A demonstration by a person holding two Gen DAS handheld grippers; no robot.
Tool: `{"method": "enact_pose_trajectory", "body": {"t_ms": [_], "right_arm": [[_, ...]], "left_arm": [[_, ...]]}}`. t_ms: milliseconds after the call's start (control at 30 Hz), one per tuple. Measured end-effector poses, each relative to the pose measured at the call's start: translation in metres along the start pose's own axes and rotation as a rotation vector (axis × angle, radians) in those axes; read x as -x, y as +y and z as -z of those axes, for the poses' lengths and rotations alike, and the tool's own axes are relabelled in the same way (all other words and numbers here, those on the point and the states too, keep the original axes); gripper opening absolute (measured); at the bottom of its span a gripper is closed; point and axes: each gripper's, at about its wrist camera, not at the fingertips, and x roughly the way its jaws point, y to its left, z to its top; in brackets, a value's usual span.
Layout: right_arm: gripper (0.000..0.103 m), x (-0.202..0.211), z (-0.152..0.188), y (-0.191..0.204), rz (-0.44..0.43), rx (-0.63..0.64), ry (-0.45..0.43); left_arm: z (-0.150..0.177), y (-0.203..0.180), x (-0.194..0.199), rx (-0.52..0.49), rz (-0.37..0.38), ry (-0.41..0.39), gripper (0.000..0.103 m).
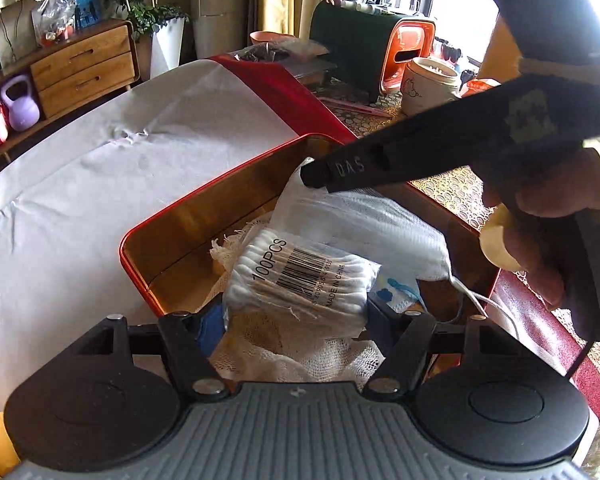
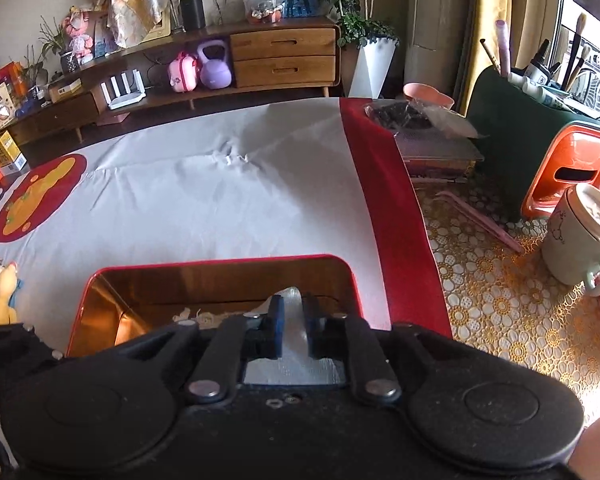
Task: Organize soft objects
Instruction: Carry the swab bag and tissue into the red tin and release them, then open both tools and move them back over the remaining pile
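Left wrist view
- Container: red tin point(image 1: 148, 236) with a gold lining stands open on the white cloth point(image 1: 80, 184); it appears to serve as the collection point for the soft items.
- Contents: pack of cotton swabs point(image 1: 300, 280) marked 100PCS lies on loose gauze point(image 1: 300, 356) inside the tin.
- Held item: white face mask point(image 1: 364, 216) hangs over the tin's right half, one ear loop point(image 1: 476, 300) trailing over the near rim.
- Right gripper point(image 1: 314, 178): enters from the right, tip on the mask's upper corner, probably holding it high so the mask drops in clear of the rim.
- Left gripper point(image 1: 296, 322): fingers spread wide on either side of the swab pack, nothing pinched; judged to be waiting over the tin.

Right wrist view
- Right gripper point(image 2: 291, 326): blue pads point(image 2: 277, 330) pressed in on a fold of the white face mask point(image 2: 292, 360), which fills the gap between them.
- Position: fingers sit just over the near rim of the red tin point(image 2: 220, 263); release point judged close.
- Surface: white cloth point(image 2: 220, 200) with a red border point(image 2: 384, 184), creased near its middle; beside it a gold-patterned lace table cover point(image 2: 496, 296).
- Nearby: lidded mug point(image 2: 580, 240) and orange case point(image 2: 572, 172) to the right, well apart from the tin.
- Room: wooden sideboard point(image 2: 284, 58), purple kettlebell point(image 2: 214, 66), potted plant point(image 2: 360, 28) along the far wall.
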Motion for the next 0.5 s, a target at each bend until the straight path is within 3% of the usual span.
{"method": "enact_pose_trajectory", "body": {"t_ms": [300,333,500], "right_arm": [[0.029,0.021,0.002,-0.006,-0.027,-0.003,0.004],[0.030,0.024,0.003,-0.006,-0.032,-0.003,0.007],[0.046,0.042,0.007,-0.004,-0.057,-0.001,0.008]], "left_arm": [[-0.001,-0.003,0.002,0.008,-0.023,0.005,0.077],[-0.001,-0.004,0.003,0.010,-0.024,0.005,0.081],[0.000,-0.002,0.014,0.027,-0.022,-0.017,0.084]]}}
